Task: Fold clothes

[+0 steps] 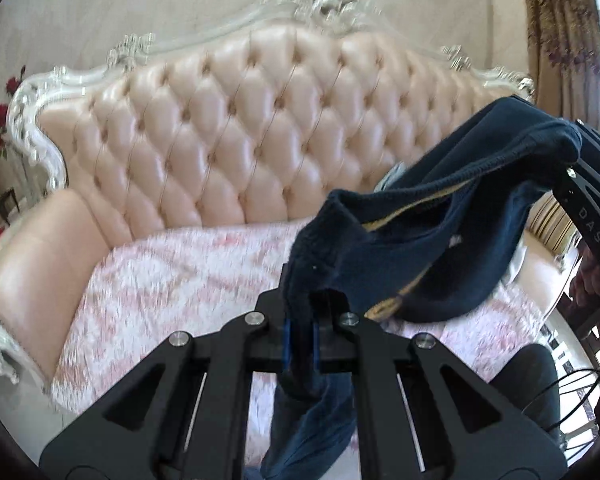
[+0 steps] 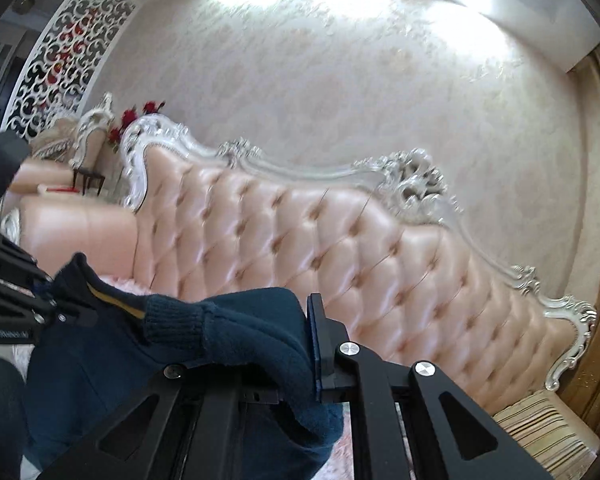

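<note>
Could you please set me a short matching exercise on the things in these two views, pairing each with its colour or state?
Things:
1. garment
2. sofa back
3. left gripper
4. flowers

Colour or state:
A. red, beside the sofa's end
B. shut on cloth
C. pale pink, tufted with buttons
D. navy knit with a yellow stripe, held up between the two grippers

Pairs: 1-D, 2-C, 3-B, 4-A

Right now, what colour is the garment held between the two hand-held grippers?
Dark navy blue garment with a thin yellow-gold stripe; clearest in the left wrist view.
</note>
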`<state>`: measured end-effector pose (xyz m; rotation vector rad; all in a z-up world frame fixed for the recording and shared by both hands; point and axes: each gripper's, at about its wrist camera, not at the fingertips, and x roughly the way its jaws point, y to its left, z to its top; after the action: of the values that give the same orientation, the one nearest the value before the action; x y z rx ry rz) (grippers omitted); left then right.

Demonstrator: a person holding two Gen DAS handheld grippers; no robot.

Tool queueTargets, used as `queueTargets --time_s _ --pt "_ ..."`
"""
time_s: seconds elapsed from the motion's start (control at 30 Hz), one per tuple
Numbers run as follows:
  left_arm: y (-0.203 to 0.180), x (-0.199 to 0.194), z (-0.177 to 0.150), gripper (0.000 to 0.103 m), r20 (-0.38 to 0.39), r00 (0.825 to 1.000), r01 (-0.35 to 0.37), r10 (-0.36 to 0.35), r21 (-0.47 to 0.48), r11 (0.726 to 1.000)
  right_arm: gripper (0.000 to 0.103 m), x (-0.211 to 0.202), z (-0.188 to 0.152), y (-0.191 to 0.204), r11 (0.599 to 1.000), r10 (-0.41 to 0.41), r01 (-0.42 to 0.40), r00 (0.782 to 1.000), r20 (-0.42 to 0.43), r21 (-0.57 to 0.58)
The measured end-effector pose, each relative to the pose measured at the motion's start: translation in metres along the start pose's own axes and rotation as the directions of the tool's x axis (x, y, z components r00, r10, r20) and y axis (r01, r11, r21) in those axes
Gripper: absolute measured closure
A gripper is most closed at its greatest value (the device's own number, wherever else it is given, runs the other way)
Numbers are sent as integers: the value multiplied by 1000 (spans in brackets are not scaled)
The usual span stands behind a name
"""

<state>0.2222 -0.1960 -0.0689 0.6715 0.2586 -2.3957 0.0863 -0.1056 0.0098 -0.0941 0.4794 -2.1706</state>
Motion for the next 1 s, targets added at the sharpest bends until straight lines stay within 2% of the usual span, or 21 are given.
queueTargets --time_s 0.1,0.23,0.4,0.53,0.63,0.67,0.7,0.77,0.83,0.97,1.0 --pt "1 0 9 95 23 998 63 -63 -10 998 94 -15 9 -7 999 -49 49 999 16 -20" --pt "4 35 3 95 -59 989 133 -137 -64 989 94 1 -25 -22 998 12 -4 991 -132 60" --pt "-4 73 -21 94 -126 978 153 -165 -105 983 94 23 -90 -36 972 118 -50 950 -289 230" --pt "-12 85 -39 94 -151 972 160 -180 -138 977 93 28 -131 -33 953 179 -77 922 -344 292" --pt "-18 90 -43 94 -168 969 160 -181 -132 978 86 26 -151 -33 946 200 -85 912 -358 313" --pt "-20 91 -41 94 -171 970 154 -174 -121 981 76 26 -156 -34 943 210 -90 907 -364 321" --pt "-21 92 -39 94 -174 971 148 -166 -109 983 61 26 -162 -36 940 217 -93 905 -366 328" --pt "-24 93 -36 94 -180 973 133 -147 -88 987 45 23 -173 -38 940 212 -87 906 -366 329" --pt "-27 93 -34 94 -188 973 124 -135 -70 990 45 18 -179 -39 951 180 -70 917 -356 300" --pt "-35 93 -33 94 -193 976 99 -103 -30 995 45 18 -186 -37 973 127 -44 921 -367 226" --pt "-36 93 -33 94 -194 977 91 -93 -21 996 50 17 -185 -37 976 118 -40 924 -364 214"
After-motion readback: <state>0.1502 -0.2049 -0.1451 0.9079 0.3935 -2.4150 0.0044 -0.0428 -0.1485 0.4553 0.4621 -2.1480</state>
